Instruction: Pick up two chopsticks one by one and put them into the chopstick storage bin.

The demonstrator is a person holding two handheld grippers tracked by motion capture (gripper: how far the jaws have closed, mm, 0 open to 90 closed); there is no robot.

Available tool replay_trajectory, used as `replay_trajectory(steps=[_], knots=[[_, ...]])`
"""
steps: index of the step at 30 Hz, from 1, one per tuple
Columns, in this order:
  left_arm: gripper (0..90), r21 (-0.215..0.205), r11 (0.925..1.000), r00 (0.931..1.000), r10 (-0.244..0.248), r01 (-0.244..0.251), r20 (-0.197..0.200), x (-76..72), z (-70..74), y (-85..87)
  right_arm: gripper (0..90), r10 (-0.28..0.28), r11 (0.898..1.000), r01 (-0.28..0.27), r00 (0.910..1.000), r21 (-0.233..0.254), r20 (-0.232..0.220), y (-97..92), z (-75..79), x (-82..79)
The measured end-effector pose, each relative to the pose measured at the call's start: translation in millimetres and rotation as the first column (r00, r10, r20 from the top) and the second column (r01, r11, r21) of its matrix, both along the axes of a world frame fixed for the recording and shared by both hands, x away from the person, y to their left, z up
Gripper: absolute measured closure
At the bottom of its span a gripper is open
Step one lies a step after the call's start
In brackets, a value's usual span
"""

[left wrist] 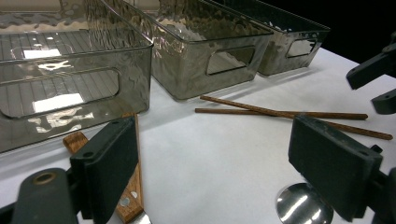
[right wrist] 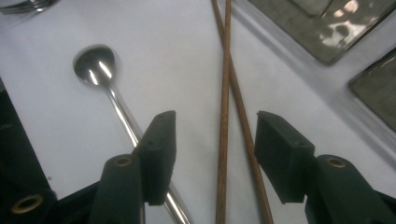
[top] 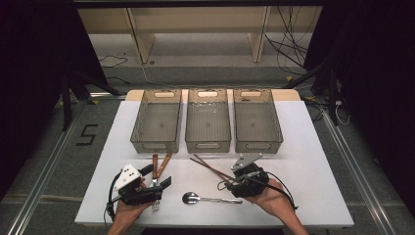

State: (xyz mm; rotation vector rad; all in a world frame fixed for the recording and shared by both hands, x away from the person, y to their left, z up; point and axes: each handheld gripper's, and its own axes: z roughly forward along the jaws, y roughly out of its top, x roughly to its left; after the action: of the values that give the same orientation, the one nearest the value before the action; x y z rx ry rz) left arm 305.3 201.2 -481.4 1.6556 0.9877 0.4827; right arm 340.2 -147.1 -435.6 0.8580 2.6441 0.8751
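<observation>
Two chopsticks (right wrist: 229,116) lie untouched between the half-open right claw (right wrist: 215,140).

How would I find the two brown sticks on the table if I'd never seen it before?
Start at the three smoky clear plastic bins lined up across the white table. Just in front of the middle bin, beside the right gripper, whose open jaws straddle them, lie the thin brown wooden chopsticks. They cross each other, unlike the shiny metal spoon nearby.
</observation>
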Motion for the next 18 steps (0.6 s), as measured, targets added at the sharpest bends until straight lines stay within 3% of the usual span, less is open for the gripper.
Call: replay_trajectory(steps=[10, 18], knots=[[15.5, 0.002, 1.0, 1.0, -0.001, 0.001, 0.002, 0.1, 0.1, 0.5, 62.7, -0.016, 0.996, 0.01, 0.9973, -0.092, -0.071, 5.2, -18.8, 12.0], [15.5, 0.002, 1.0, 1.0, -0.002, 0.002, 0.003, 0.1, 0.1, 0.5, 70.2, -0.029, 0.99, 0.014, 0.9931, -0.137, -0.114, 9.0, -23.3, 16.5]])
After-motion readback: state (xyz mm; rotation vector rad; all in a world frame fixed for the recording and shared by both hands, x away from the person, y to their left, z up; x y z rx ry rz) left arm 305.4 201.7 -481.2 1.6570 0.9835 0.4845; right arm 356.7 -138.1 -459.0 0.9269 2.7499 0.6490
